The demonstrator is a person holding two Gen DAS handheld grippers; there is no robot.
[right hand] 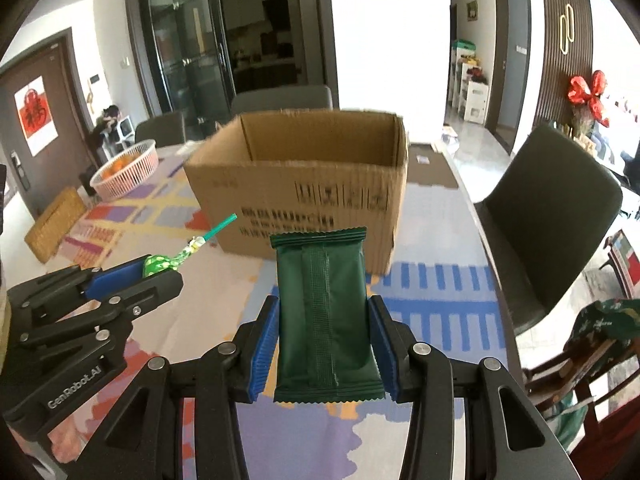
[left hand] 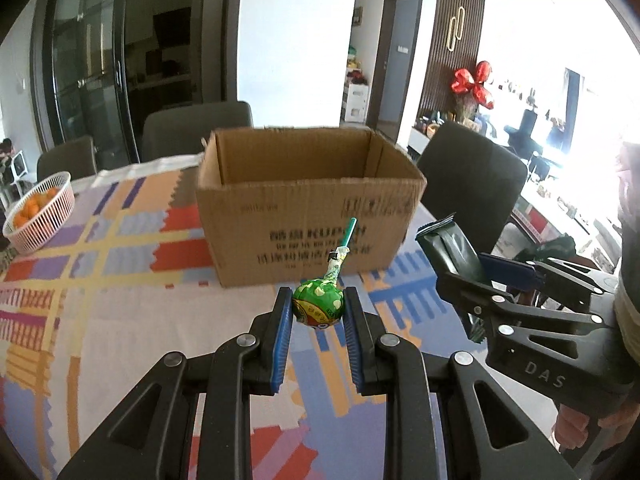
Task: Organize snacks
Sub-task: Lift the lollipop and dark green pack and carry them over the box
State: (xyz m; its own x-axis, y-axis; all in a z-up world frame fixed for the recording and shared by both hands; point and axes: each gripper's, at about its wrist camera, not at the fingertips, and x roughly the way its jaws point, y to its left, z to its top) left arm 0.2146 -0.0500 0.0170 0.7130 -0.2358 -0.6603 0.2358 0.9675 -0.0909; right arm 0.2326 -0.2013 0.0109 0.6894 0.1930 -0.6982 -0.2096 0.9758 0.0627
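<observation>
My left gripper (left hand: 318, 304) is shut on a green-wrapped lollipop (left hand: 319, 305) with its green stick pointing up and forward, held above the table. It also shows in the right wrist view (right hand: 160, 266). My right gripper (right hand: 325, 320) is shut on a dark green snack packet (right hand: 325, 316), held upright; the packet shows in the left wrist view (left hand: 454, 252). An open cardboard box (left hand: 304, 216), which also shows in the right wrist view (right hand: 304, 184), stands on the table just beyond both grippers. Its inside floor is hidden.
A colourful patterned tablecloth (left hand: 120, 280) covers the table. A white basket of oranges (left hand: 40, 212) sits at the far left. Dark chairs (right hand: 552, 220) stand at the right and behind the box. A woven tissue box (right hand: 56, 224) lies at the left edge.
</observation>
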